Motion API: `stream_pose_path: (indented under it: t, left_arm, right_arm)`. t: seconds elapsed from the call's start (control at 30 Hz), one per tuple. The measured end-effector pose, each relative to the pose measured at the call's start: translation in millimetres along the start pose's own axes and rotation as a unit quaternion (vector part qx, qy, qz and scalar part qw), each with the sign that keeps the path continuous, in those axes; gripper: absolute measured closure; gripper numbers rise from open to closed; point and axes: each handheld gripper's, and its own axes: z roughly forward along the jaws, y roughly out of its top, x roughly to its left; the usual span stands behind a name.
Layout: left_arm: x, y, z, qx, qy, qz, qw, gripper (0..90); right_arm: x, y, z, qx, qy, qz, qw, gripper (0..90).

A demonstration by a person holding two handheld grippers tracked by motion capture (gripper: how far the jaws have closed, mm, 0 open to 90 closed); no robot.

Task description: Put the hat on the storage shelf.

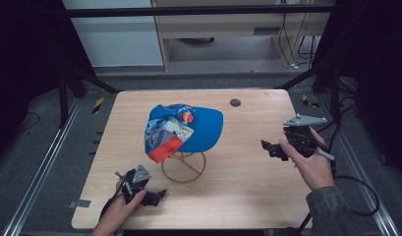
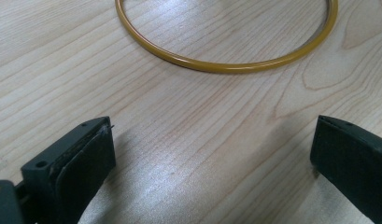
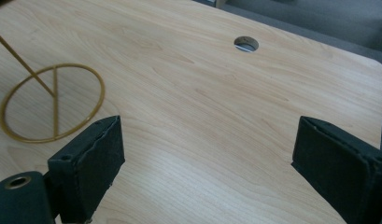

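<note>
Both grippers — left gripper (image 1: 157, 195), right gripper (image 1: 268, 147) — are gaping wide, holding nothing; cap (image 1: 184, 129) is sitting on the gold stand (image 1: 184, 167) — print unreadable.

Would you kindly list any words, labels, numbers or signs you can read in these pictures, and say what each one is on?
No text can be read.
The cap on the gold wire stand has colourful printed patches, too small and blurred to make out any lettering.
The wooden table bears no markings.
</note>
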Motion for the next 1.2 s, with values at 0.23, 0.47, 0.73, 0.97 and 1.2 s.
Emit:
stream_pose_path:
  t: [0.23,0.47,0.73,0.97,1.2]
  left_arm:
    - [0.0,0.0,0.0,0.000,0.000,0.000,1.0000,0.0]
    - [0.0,0.0,0.0,0.000,0.000,0.000,1.0000,0.0]
    - [0.0,0.0,0.0,0.000,0.000,0.000,1.0000,0.0]
    - [0.0,0.0,0.0,0.000,0.000,0.000,1.0000,0.0]
    - [0.0,0.0,0.0,0.000,0.000,0.000,1.0000,0.0]
  right_arm:
    - [0.0,-10.9,15.2,0.013,-0.007,-0.009,0.9998,9.2]
    - [0.9,-20.7,32.8,0.026,-0.007,-0.007,0.9996,9.3]
    - [3.4,-33.1,46.3,0.043,-0.006,-0.007,0.9991,9.7]
    - [4.5,-43.0,52.2,0.044,-0.003,-0.003,0.9990,9.7]
    - [12.6,-58.9,61.2,0.048,0.009,-0.001,0.9988,9.7]
